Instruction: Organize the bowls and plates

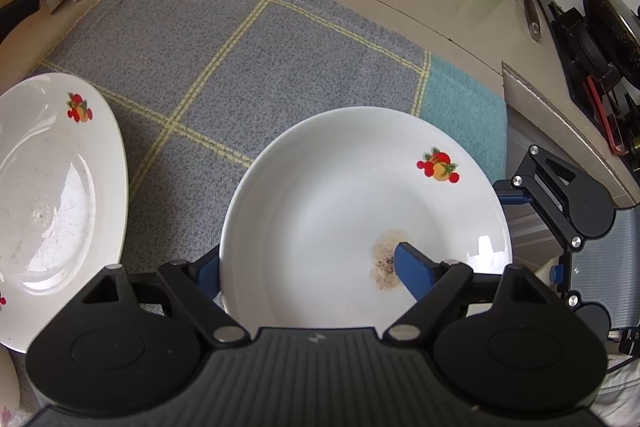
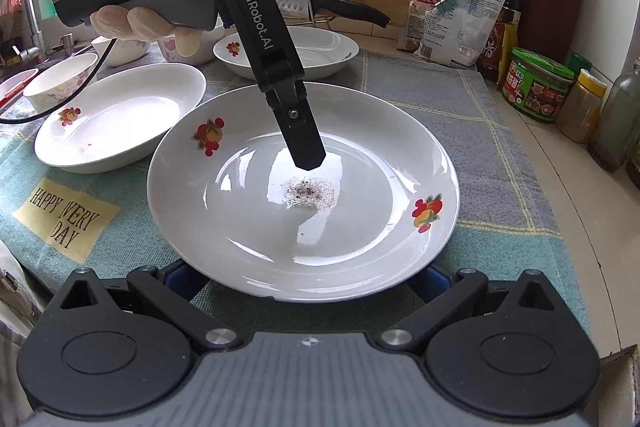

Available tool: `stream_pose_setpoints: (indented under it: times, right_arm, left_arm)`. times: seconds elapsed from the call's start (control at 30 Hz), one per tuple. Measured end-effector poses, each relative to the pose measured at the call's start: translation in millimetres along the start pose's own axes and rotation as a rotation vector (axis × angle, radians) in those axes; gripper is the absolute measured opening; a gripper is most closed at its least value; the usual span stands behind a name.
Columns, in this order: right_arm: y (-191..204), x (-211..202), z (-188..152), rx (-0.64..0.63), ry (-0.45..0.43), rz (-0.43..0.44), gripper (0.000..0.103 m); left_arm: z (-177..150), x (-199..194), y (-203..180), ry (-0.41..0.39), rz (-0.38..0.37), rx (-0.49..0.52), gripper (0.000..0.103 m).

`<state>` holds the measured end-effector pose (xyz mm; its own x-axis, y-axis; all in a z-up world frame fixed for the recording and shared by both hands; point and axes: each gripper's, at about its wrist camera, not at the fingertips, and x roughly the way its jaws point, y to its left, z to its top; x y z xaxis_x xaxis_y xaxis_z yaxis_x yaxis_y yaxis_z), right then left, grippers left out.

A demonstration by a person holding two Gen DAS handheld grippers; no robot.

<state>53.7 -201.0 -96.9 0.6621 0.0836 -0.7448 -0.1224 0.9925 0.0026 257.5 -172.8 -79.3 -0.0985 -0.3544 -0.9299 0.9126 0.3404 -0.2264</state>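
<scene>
Plate [image 2: 256,227] rim hiding both right gripper [image 2: 308,277] fingers [image 2: 182,277].

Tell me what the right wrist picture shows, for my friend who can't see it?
A white plate with fruit pictures and a dark crumbly stain in its middle sits on a checked cloth. The left gripper reaches down into the plate from above, while the right gripper sits at its near rim. Two more plates and some bowls wait behind.
</scene>
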Motion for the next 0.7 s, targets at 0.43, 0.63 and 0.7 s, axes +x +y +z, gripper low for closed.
stream_pose_setpoints:
  times: [0.43,0.63,0.7]
  right_arm:
    - [-18.0,-7.4,11.4,-0.041,-0.014,-0.020,0.103]
    - [-35.0,-4.6,17.8,-0.044,-0.018,-0.023,0.103]
    - [-41.0,-2.6,20.9,-0.052,-0.021,-0.027,0.103]
  left_arm:
    - [15.7,-11.4,-1.3,-0.063,0.005,-0.026,0.084]
    - [32.0,-10.2,1.5,-0.094,0.015,-0.036,0.084]
    - [38.2,-9.1,2.6,-0.101,0.019,-0.039,0.084]
